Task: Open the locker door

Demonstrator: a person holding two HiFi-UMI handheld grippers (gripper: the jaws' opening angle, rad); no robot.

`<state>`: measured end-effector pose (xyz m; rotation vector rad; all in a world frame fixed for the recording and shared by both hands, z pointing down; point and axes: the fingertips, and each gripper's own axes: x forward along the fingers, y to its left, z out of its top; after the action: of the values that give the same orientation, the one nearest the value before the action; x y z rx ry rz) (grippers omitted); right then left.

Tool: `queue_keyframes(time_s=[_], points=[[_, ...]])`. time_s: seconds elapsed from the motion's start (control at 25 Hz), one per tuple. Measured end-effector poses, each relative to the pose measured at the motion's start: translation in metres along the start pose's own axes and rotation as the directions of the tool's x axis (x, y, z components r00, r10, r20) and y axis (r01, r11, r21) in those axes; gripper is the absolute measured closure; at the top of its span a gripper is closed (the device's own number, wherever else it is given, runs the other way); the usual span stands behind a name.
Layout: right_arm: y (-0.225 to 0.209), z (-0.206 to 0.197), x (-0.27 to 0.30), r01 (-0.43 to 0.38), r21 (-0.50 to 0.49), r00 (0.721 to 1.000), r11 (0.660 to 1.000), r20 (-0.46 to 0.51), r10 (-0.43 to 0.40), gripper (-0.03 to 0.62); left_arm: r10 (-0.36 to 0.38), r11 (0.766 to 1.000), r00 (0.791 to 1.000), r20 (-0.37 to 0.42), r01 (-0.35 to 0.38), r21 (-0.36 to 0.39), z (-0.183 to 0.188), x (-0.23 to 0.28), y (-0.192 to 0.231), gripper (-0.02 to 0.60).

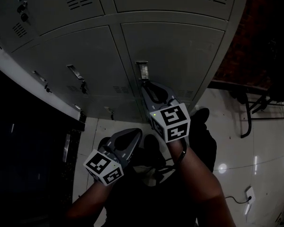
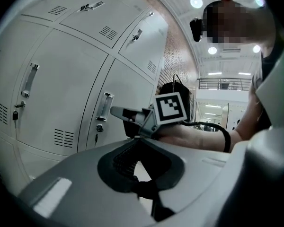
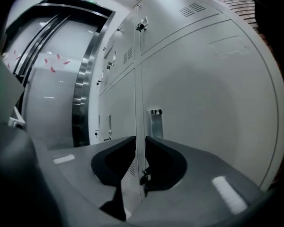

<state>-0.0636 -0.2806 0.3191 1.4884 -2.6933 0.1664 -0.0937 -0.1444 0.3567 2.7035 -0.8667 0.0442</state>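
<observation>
My right claw (image 3: 140, 140) stands slightly open with nothing between its jaws. It points at the left edge of the closed locker door (image 3: 203, 93), just below the door's metal handle (image 3: 156, 123). My left claw (image 2: 142, 140) is closed and empty, held back lower down, away from the lockers.

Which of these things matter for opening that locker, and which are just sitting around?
Part of the job:
- right gripper, jaws apart, pointed at the door
- handle
- locker door

Just around:
- left gripper, held low, holding nothing
- neighbouring lockers
- dark-framed furniture
- white socket on the floor
</observation>
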Motion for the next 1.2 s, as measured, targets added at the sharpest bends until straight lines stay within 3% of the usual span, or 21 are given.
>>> queue_keyframes(time_s=[0.28, 0.44, 0.64, 0.84, 1.2], points=[[-0.011, 0.011, 0.034, 0.134, 0.005, 0.991, 0.991, -0.001, -0.134, 0.528, 0.046, 0.998, 0.999, -0.003, -0.046, -0.039, -0.012, -0.019, 0.009, 0.571], [-0.015, 0.016, 0.041, 0.242, -0.007, 0.97, 0.97, 0.017, -0.242, 0.528, 0.051, 0.998, 0.999, 0.0, -0.051, -0.046, -0.013, -0.027, 0.013, 0.57], [-0.016, 0.017, 0.048, 0.305, -0.027, 0.952, 0.952, 0.029, -0.304, 0.542, 0.059, 0.997, 0.998, 0.014, -0.058, -0.052, -0.011, -0.034, 0.018, 0.57], [-0.016, 0.013, 0.045, 0.322, -0.052, 0.946, 0.945, 0.037, -0.321, 0.536, 0.064, 0.996, 0.998, 0.016, -0.063, -0.059, -0.012, -0.035, 0.021, 0.57], [-0.022, -0.027, 0.035, 0.351, -0.029, 0.935, 0.936, -0.042, -0.352, 0.514, 0.064, 0.996, 0.998, 0.011, -0.063, -0.066, -0.016, -0.038, 0.021, 0.571]])
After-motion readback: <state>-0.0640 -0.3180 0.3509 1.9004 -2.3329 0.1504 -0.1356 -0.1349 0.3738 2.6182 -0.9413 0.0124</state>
